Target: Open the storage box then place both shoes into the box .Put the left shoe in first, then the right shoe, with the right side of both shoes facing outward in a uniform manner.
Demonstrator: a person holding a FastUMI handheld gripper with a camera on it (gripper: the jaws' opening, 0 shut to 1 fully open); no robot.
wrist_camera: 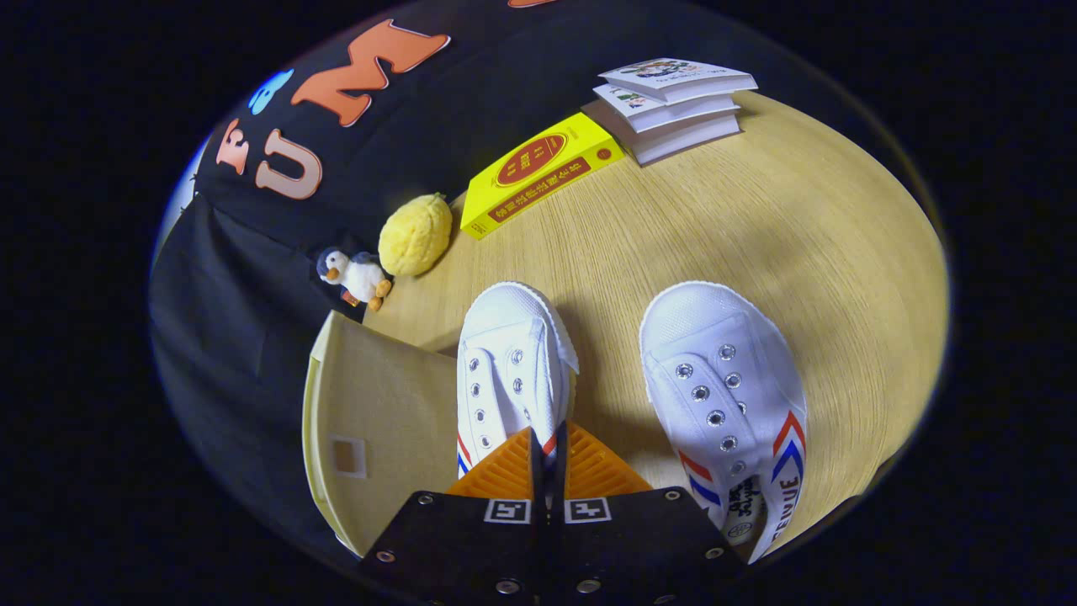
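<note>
Claw (pixel 547 450) pinched on left shoe (pixel 509 370) collar.

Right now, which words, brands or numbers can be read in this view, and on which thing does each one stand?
"EIYUE": side of the free shoe, its start cut off.
Yellow book: red print, too blurred to read.
Stacked books: cover print too small to read.
Held shoe, pinched in the shut claw: no text seen.

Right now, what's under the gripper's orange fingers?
The gripper is shut on the left white shoe, pinching its side wall. Beside it lie the beige box and wooden table; the shoe's heel is hidden.
</note>
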